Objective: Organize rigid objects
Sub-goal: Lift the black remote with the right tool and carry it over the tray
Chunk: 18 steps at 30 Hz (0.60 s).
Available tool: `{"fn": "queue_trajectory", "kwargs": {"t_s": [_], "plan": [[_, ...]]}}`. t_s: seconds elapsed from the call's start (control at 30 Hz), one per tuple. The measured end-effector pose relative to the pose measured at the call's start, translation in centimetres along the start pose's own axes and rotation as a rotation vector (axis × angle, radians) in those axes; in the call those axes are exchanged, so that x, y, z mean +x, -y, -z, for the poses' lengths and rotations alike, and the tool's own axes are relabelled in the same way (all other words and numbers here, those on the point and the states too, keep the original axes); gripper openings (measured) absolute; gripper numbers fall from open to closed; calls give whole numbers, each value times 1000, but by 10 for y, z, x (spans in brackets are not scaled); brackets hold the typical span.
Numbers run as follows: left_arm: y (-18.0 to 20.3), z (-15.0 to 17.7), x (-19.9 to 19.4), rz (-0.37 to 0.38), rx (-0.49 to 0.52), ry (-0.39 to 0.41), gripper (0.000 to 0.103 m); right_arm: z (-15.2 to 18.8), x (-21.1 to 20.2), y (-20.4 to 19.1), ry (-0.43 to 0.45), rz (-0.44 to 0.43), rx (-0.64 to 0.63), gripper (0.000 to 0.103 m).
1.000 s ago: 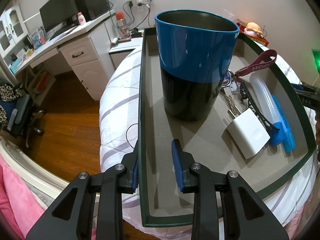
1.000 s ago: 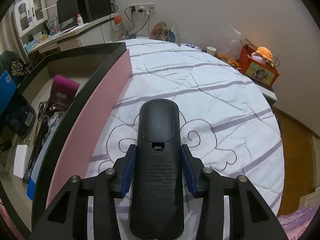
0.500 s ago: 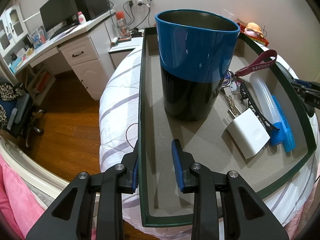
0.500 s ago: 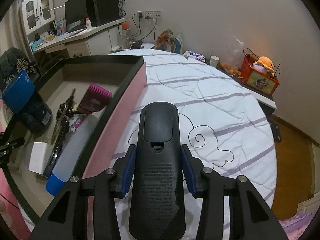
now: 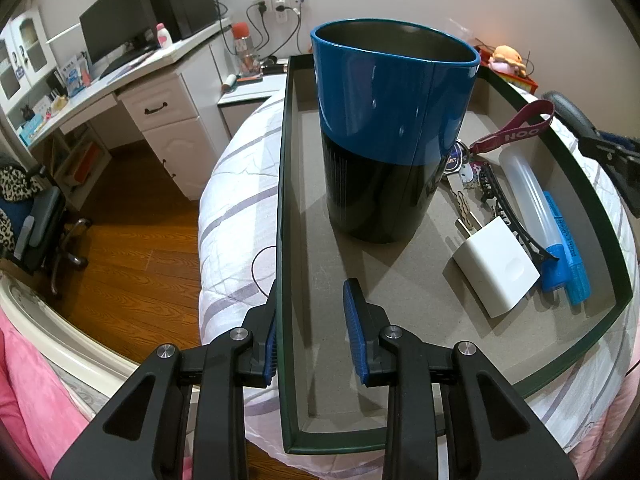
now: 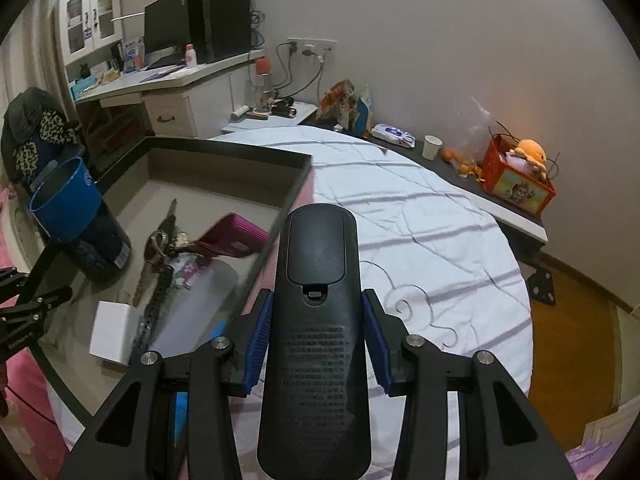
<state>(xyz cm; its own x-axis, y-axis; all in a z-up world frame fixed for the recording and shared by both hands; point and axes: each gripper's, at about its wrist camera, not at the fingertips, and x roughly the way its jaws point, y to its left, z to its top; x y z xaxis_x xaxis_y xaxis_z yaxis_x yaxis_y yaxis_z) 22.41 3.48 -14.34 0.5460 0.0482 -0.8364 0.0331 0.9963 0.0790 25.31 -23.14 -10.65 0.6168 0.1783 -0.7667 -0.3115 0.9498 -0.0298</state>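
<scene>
My right gripper (image 6: pixel 316 300) is shut on a black remote control (image 6: pixel 316 248), back side up, which hangs above the white bedspread just right of the dark green tray (image 6: pixel 240 152). In the left wrist view the remote's tip (image 5: pixel 568 108) shows over the tray's right rim. My left gripper (image 5: pixel 312 336) stands open astride the tray's left wall (image 5: pixel 282 200), one finger outside and one inside, with a gap at the inner pad. In the tray stand a blue and black cup (image 5: pixel 392 132), a white charger (image 5: pixel 496 264), keys on a maroon lanyard (image 5: pixel 516 132), a black hair clip (image 5: pixel 508 216) and a clear tube (image 5: pixel 524 188).
A blue marker (image 5: pixel 568 248) lies by the tray's right wall. A maroon pouch (image 6: pixel 236 236) lies deeper in the tray. A white desk (image 5: pixel 160 92) stands beyond the bed. A shelf with a red box (image 6: pixel 516 184) runs along the wall. Wooden floor lies left of the bed.
My right gripper has risen with the remote and now looks down over the tray's right wall. It reaches further into the left wrist view. The left gripper has kept still.
</scene>
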Motion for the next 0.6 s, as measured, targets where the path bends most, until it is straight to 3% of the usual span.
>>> {"fn": "queue_trajectory", "kwargs": {"t_s": [0.6], "plan": [[-2,0,2,21,-3,6,29,-29,30,-82,-99,-15,-194,45]]}}
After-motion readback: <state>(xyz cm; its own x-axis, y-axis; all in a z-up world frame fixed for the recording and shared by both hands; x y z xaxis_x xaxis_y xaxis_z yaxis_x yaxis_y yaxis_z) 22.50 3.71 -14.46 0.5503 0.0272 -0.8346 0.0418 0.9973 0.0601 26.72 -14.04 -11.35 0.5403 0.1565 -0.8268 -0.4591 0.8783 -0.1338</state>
